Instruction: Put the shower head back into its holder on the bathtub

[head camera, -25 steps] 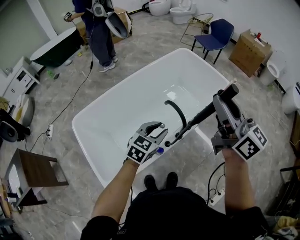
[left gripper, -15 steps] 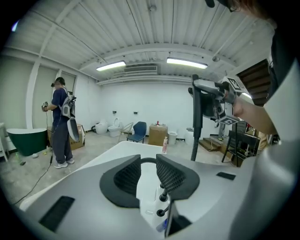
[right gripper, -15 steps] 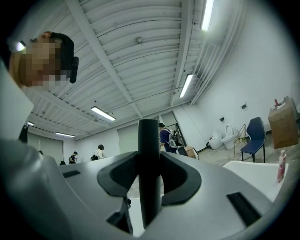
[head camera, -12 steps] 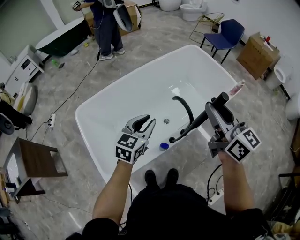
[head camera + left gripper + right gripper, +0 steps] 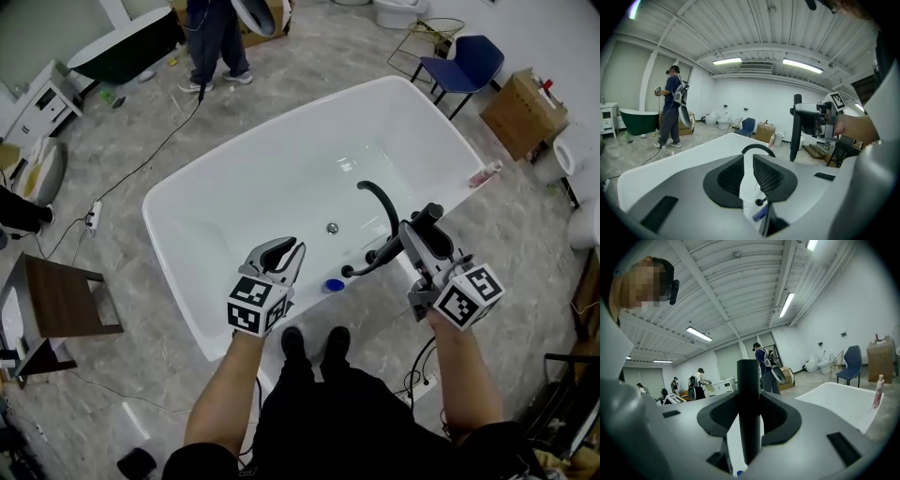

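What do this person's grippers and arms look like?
The left gripper and right gripper have grey bodies, black ribbed pads and a cube of black-and-white square markers each. Bare forearms; black top.

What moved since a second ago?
The right gripper brought the shower head down toward the near edge of the bathtub, still gripping it. The left gripper has just been closing its jaws, with nothing between them. The bathtub stayed put.

Glossy, smooth bathtub (image 5: 234,225); matt black shower head (image 5: 370,261).
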A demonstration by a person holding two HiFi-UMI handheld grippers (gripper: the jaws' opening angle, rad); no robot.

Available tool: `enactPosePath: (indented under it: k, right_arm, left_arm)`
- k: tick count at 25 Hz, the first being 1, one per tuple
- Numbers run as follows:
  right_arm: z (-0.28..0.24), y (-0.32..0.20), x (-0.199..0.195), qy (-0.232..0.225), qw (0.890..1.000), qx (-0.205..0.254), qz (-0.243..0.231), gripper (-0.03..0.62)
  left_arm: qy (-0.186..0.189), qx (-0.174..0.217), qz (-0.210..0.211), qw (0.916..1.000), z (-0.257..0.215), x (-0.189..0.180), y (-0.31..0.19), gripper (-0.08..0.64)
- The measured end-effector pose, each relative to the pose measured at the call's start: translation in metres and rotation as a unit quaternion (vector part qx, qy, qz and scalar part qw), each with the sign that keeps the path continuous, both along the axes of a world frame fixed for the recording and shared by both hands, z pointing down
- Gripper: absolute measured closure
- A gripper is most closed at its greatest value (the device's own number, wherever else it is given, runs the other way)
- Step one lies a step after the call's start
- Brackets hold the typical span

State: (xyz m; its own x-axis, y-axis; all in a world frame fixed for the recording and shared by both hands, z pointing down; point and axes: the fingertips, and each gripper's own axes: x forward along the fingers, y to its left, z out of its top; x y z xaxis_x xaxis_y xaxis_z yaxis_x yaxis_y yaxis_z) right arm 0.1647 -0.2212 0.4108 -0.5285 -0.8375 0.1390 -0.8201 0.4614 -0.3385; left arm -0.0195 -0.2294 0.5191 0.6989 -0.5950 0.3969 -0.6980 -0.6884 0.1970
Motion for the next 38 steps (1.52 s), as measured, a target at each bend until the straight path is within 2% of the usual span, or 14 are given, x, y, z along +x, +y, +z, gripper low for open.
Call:
enactPosePath:
  k: [4, 13, 24, 38]
  right_arm:
    - [0.029, -0.004, -0.013, 0.015, 1.0, -0.024, -0.006, 0.443]
    - [0.099, -0.009, -0.02, 0.039, 0.996, -0.08, 0.004, 0.443]
    - [0.175, -0.005, -0.017, 0.087, 0.989, -0.117, 0.017, 0.443]
    - [0.245, 0.007, -0.017, 0.129, 0.977, -0.168, 0.01, 0.443]
  left_arm:
    - [-0.009, -0.005, -0.016, 0.9998, 0.01, -0.011, 0.003, 0.503]
    - [-0.02, -0.025, 0.004, 0.9995, 0.027, -0.011, 0.018, 0.511]
    - [-0.015, -0.049, -0.015, 0.9986, 0.039, -0.033, 0.023, 0.514]
    - [-0.011, -0.085, -0.026, 0.996, 0.061, -0.036, 0.043, 0.515]
